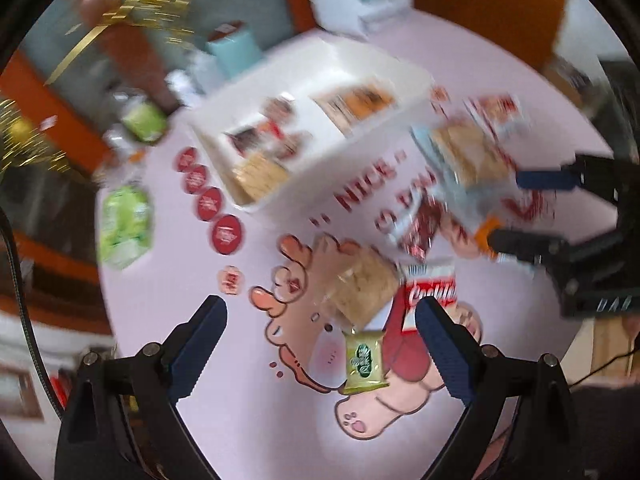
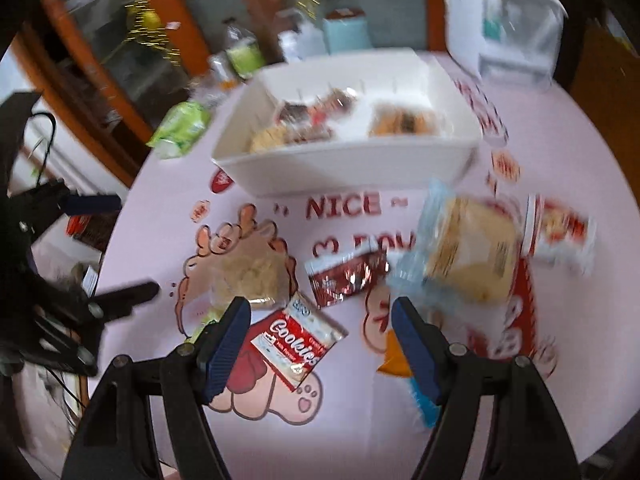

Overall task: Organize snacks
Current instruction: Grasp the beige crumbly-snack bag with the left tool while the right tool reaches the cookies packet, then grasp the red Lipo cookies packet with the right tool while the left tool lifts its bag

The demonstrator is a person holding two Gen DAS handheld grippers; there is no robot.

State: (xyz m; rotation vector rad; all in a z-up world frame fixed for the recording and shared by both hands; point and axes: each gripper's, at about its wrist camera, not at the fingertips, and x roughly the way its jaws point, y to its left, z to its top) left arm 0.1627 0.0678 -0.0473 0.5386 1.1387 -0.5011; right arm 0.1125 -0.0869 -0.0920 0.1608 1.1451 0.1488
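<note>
A white bin [image 1: 320, 68] [image 2: 352, 168] with several snack packs inside stands at the back of the pink table. Loose snacks lie in front of it: a small green packet [image 1: 366, 362], a clear bag of beige crackers [image 1: 360, 284] [image 2: 252, 272], a red Cookies pack [image 1: 430, 292] [image 2: 298, 346], a shiny red wrapper [image 2: 346, 278] and a large clear cracker bag [image 1: 468, 156] [image 2: 468, 248]. My left gripper [image 1: 320, 320] is open above the green packet and crackers. My right gripper [image 2: 320, 320] is open above the Cookies pack; it also shows at the right of the left wrist view [image 1: 516, 208].
A green bag [image 1: 124, 224] [image 2: 180, 128] and a bottle [image 2: 240, 52] stand at the table's left back edge. A clear plastic box [image 2: 516, 24] stands at the back right. Another red and white pack [image 2: 560, 232] lies at the right. An orange packet [image 2: 394, 356] lies by my right fingers.
</note>
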